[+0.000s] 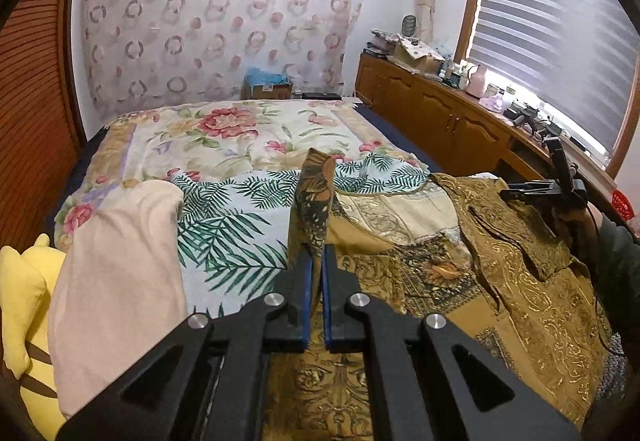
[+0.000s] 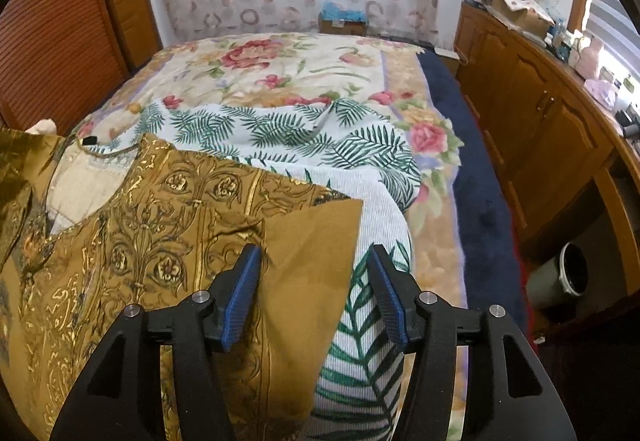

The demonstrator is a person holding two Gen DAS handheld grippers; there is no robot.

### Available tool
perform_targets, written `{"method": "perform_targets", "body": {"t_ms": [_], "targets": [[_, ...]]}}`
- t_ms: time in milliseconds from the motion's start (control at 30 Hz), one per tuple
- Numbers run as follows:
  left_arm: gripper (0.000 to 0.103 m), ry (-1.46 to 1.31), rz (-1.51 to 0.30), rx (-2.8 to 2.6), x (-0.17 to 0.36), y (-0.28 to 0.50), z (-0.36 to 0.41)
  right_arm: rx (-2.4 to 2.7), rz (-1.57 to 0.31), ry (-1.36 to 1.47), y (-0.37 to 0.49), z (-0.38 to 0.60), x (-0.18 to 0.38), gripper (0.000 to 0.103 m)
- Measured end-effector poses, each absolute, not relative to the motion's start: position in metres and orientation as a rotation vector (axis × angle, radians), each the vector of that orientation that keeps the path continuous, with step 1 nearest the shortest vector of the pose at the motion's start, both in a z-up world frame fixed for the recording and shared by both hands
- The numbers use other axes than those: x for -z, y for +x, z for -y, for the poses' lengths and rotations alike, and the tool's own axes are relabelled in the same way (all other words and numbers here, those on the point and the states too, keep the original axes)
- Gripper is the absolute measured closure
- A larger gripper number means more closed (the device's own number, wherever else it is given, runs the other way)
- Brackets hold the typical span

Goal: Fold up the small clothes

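L hand-held gripper [image 1: 318,257] is clenching gold garment [image 1: 500,273] edge, lifting it off bed [image 2: 280,57]; R hand-held gripper [image 2: 314,261] is hanging released over cloth.

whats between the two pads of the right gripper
A flap of the gold patterned garment lies between the open right gripper pads, and the pads are not pressing it. The right wrist view shows it.

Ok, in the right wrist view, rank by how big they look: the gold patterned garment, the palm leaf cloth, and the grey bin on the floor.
1. gold patterned garment, nearest the camera, so flattered
2. palm leaf cloth
3. grey bin, plainly smallest
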State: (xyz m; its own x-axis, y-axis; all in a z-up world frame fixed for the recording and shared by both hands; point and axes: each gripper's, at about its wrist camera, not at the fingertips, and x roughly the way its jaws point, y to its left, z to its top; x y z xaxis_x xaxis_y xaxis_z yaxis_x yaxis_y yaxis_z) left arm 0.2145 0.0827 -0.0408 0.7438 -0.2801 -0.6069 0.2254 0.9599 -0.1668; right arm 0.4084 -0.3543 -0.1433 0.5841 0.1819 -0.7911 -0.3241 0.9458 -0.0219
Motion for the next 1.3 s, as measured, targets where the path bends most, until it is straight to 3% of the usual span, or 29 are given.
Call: {"method": "perform_targets", "body": {"t_ms": [67, 100, 167, 567, 800, 1300], "targets": [[0.103, -0.084, -0.671, 0.281, 0.039, 0.209, -0.080, -0.328, -0.896, -0.176, 0.407, 0.349, 0.141, 0.080], [0.103, -0.085, -0.664, 0.283, 0.038, 0.204, -0.079, -0.349, -0.899, -0.182, 0.404, 0.345, 0.140, 0.090], [0.103, -0.090, -0.649, 0.286, 0.034, 0.196, -0.081, -0.370, -0.869, -0.177, 0.396, 0.340, 0.132, 0.099], [0.103, -0.106, -0.550, 0.269, 0.006, 0.119, -0.094, -0.432, -0.617, -0.151, 0.294, 0.321, 0.060, 0.100], [0.103, -0.140, -0.525, 0.226, 0.020, 0.052, -0.109, -0.457, -0.544, -0.109, 0.214, 0.332, 0.039, 0.100], [0.103, -0.191, -0.597, 0.125, 0.060, -0.022, -0.142, -0.416, -0.718, -0.077, 0.105, 0.378, 0.091, 0.100]]}}
